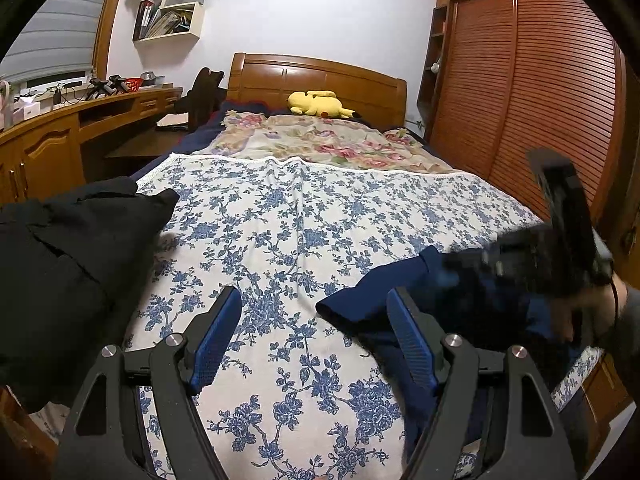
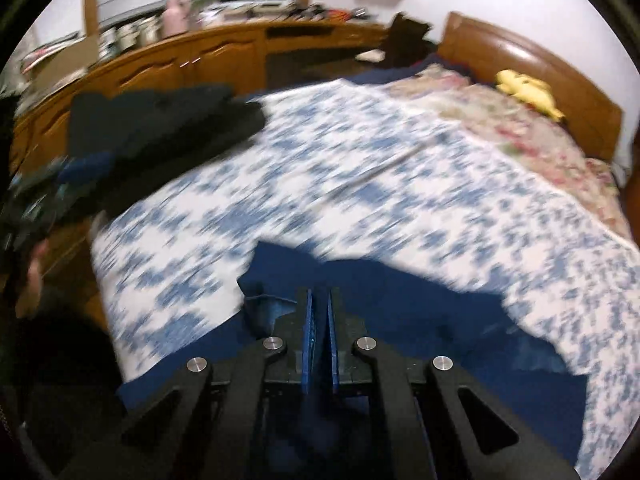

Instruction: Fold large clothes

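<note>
The left gripper [image 1: 314,336] sits nearest its camera, jaws wide apart over the bed [image 1: 288,216] and holding nothing. Its right finger [image 1: 412,344] lies against the near edge of the navy garment [image 1: 360,304]; whether it touches the cloth is not clear.

The bed fills both views. A blue-flowered sheet [image 1: 304,240] covers the near part and a pink-flowered blanket [image 1: 320,140] the far part up to the wooden headboard [image 1: 320,80]. The stretch of sheet between the two garments is open, running from the left gripper to the blanket's edge. A louvred wardrobe [image 1: 520,100] stands close along the bed's right side, and a long wooden desk [image 1: 60,136] along the left, cluttered on top.

There are two garments. The black one [image 1: 68,264] is bunched on the left edge of the bed. The navy one [image 2: 400,304] lies crumpled at the near right corner, one fold pointing toward the middle of the sheet.

The right gripper [image 2: 319,320] has its jaws drawn nearly together, with navy cloth in and around the narrow gap; it appears pinched on the garment. That view is blurred.

One yellow plush toy [image 1: 320,104] lies at the headboard. White wall shelves [image 1: 172,4] hang above the desk.
</note>
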### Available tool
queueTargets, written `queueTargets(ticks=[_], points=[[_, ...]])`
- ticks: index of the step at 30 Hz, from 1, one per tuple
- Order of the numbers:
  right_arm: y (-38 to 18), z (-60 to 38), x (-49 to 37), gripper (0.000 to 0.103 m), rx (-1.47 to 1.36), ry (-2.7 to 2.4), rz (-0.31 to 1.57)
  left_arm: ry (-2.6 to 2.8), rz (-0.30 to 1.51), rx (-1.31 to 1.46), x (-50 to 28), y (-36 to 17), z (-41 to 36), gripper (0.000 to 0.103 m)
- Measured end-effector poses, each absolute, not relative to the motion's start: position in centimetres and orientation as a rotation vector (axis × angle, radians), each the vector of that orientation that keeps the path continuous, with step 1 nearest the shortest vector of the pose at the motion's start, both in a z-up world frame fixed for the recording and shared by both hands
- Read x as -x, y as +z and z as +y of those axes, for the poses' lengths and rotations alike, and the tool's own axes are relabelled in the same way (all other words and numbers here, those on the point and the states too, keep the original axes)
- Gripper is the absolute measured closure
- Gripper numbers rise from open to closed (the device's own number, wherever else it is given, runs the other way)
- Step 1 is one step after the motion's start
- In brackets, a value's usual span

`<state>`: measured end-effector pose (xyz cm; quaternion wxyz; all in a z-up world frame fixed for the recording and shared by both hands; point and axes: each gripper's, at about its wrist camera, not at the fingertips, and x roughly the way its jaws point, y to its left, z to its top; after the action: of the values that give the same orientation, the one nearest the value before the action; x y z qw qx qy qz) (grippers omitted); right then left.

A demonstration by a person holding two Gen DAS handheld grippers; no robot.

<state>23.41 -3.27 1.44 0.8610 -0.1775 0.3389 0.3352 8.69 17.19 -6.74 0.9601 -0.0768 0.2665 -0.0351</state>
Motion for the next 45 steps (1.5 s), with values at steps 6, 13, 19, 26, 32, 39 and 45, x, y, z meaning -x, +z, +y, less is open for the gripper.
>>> queueTargets(ticks=[6, 13, 19, 26, 32, 39, 45], points=[[2.8, -3.9, -28.6, 0.096, 0.419, 0.493, 0.651, -0.076, 0.541, 0.152, -8.8, -6.7, 17.0, 0.027], [1.0, -3.9, -33.1, 0.096, 0.458, 0.267, 0.671, -0.090, 0.552, 0.145, -8.8, -7.1, 16.5, 0.027], [1.3, -3.9, -32.8, 0.074, 0.370, 0.253, 0.697, -0.102, 0.556, 0.137, -9.0, -7.0, 15.7, 0.027], [1.4, -8.2, -29.9, 0.050, 0.326, 0.284, 0.672, -0.126, 0.563, 0.127, -9.9, -7.0, 14.3, 0.027], [0.3, -14.9, -28.9, 0.050, 0.284, 0.238, 0.706, -0.140, 0.594, 0.085, -11.2, -7.5, 12.0, 0.027], [-2.8, -23.6, -31.1, 0.050, 0.198, 0.106, 0.803, -0.175, 0.653, 0.029, -13.1, -8.1, 8.8, 0.027], [-5.2, -28.0, -34.8, 0.050, 0.108, 0.057, 0.886, -0.205, 0.687, 0.029, -15.0, -7.7, 7.4, 0.027]])
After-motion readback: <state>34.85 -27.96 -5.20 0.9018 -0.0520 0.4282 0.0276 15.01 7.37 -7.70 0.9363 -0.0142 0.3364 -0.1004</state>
